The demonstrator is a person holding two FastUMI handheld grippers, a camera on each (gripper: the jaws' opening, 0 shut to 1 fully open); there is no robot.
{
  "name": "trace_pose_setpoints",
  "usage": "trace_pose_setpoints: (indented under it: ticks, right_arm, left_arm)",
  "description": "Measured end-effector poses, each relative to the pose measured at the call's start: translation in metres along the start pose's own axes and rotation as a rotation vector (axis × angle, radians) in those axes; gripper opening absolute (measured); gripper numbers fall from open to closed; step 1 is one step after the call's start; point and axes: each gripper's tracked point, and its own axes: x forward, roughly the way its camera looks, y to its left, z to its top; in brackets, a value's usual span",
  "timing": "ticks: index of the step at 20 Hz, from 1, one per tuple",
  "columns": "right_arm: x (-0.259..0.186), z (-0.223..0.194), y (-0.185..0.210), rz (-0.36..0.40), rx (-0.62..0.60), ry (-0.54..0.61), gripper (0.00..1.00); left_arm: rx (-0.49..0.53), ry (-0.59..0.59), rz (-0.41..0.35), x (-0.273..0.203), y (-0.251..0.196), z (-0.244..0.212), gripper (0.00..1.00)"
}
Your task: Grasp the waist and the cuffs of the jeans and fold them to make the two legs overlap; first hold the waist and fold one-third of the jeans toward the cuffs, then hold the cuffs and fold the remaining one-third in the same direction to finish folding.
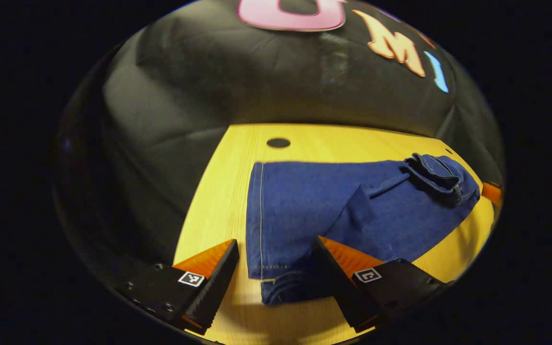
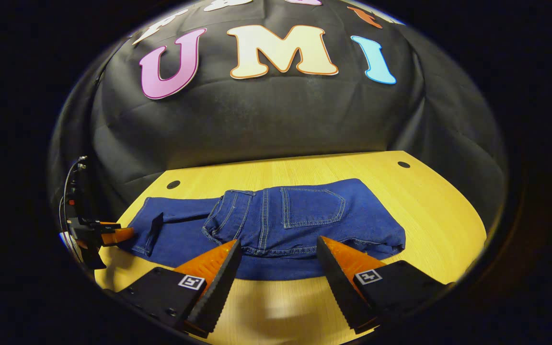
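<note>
The jeans lie on the surface, waist third apparently folded over, long axis running 9 to 3 o'clock in the right gripper view. The cuffs sit between the wide-open, empty fingers of the left gripper, the nearer one. The right gripper, also spread empty, faces the waist fold at 12 o'clock.

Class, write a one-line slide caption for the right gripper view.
Open hand-held gripper poised before blue jeans, waist part folded over the legs, on a yellow wooden table.
</note>
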Motion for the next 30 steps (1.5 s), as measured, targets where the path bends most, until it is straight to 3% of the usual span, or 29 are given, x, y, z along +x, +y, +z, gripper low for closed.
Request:
trace_pose_setpoints:
  ticks: [1,4,5,6,8,9,10,12,14,15,18,19,20,27,30]
  right_arm:
    - [0.0,0.0,-0.002,0.003,-0.001,0.001,0.98]
    - [0.003,0.003,-0.011,-0.007,-0.001,-0.005,0.98]
    - [0.002,0.006,-0.013,-0.011,0.005,-0.013,0.92]
    - [0.0,0.008,-0.013,-0.01,0.013,-0.021,0.98]
    - [-0.003,0.011,-0.015,-0.012,0.016,-0.028,0.98]
    - [-0.004,0.013,-0.017,-0.015,0.016,-0.032,0.98]
    - [-0.007,0.017,-0.019,-0.015,0.019,-0.043,0.98]
    - [-0.013,0.024,-0.021,-0.005,0.026,-0.062,0.92]
    - [-0.02,0.03,-0.028,-0.002,0.028,-0.078,0.92]
    - [-0.024,0.034,-0.032,0.005,0.03,-0.091,0.98]
    - [-0.035,0.041,-0.047,0.029,0.039,-0.122,0.92]
    - [-0.039,0.041,-0.054,0.036,0.042,-0.126,0.92]
    - [-0.043,0.041,-0.062,0.045,0.046,-0.128,0.98]
    - [-0.078,0.044,-0.127,0.053,0.052,-0.156,0.97]
    - [-0.092,0.042,-0.154,0.034,0.071,-0.162,0.97]
  left_arm:
    - [0.007,-0.044,-0.019,-0.005,-0.003,0.013,0.97]
    - [0.029,0.005,-0.062,0.006,-0.016,0.005,0.95]
    - [0.032,0.028,-0.092,0.006,-0.026,0.005,0.74]
    - [0.024,0.027,-0.128,0.003,-0.036,0.007,0.53]
    - [0.006,0.049,-0.117,0.003,-0.034,0.006,0.11]
    - [-0.034,0.04,-0.116,0.004,-0.033,0.011,0.1]
    - [-0.092,0.077,-0.125,0.005,-0.035,0.01,0.01]
    - [-0.205,0.085,-0.161,-0.005,-0.038,0.025,0.0]
    - [-0.288,0.041,-0.218,-0.022,-0.052,0.05,0.0]
    - [-0.303,0.021,-0.242,-0.03,-0.06,0.063,0.0]
    - [-0.316,-0.043,-0.303,-0.051,-0.098,0.102,0.0]
    - [-0.313,-0.051,-0.321,-0.058,-0.115,0.11,0.0]
    - [-0.299,-0.076,-0.339,-0.062,-0.135,0.123,0.0]
    - [-0.192,-0.2,-0.505,-0.093,-0.293,0.201,0.0]
    - [-0.115,-0.188,-0.557,-0.088,-0.359,0.201,0.0]
